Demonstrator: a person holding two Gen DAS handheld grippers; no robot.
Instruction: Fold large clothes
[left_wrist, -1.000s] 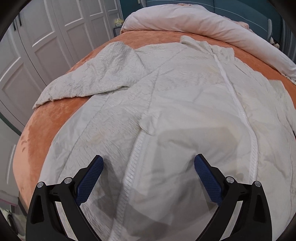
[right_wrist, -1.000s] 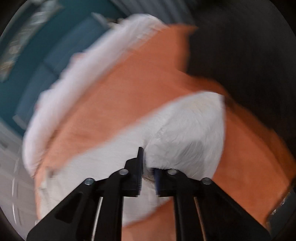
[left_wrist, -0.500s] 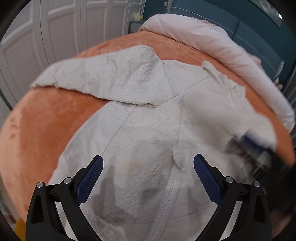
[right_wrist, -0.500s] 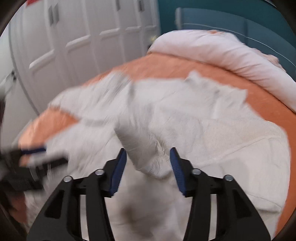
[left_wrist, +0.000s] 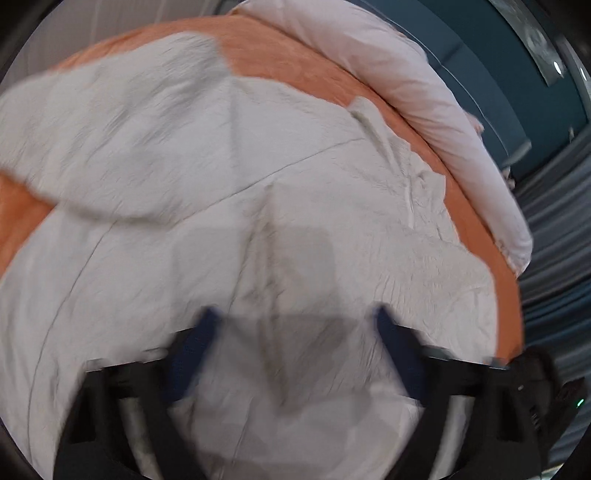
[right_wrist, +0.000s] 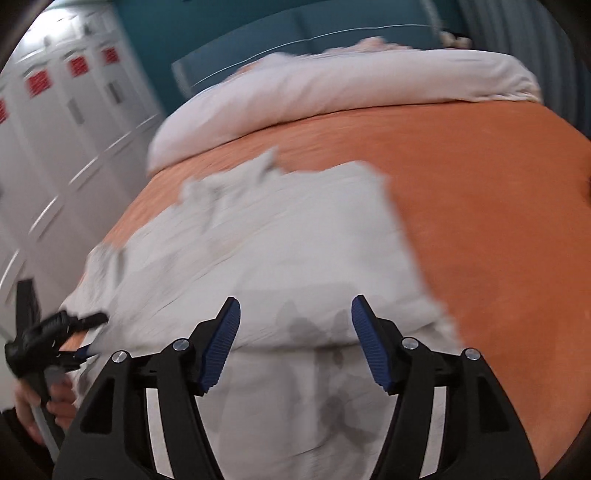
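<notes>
Folding is barely begun: one sleeve (left_wrist: 122, 147) is laid over the jacket (right_wrist: 280, 251) on the bed (right_wrist: 480, 192). Left claw (left_wrist: 295, 354), just closing, and right claw (right_wrist: 295, 339), just opening, are kept open, nothing gripped.

— What's on the bed?
— One big off-white jacket (left_wrist: 295, 206), crinkled cloth, lying flat on the orange bedspread (right_wrist: 480, 221).
— Open or folded?
— Partly folded. The right side is turned in over the body, its edge running straight along the orange.
— And the sleeve?
— The left sleeve (left_wrist: 110, 140) lies spread out to the side, blurred. A seam crosses the chest; the collar (left_wrist: 364, 110) points at the pillows.
</notes>
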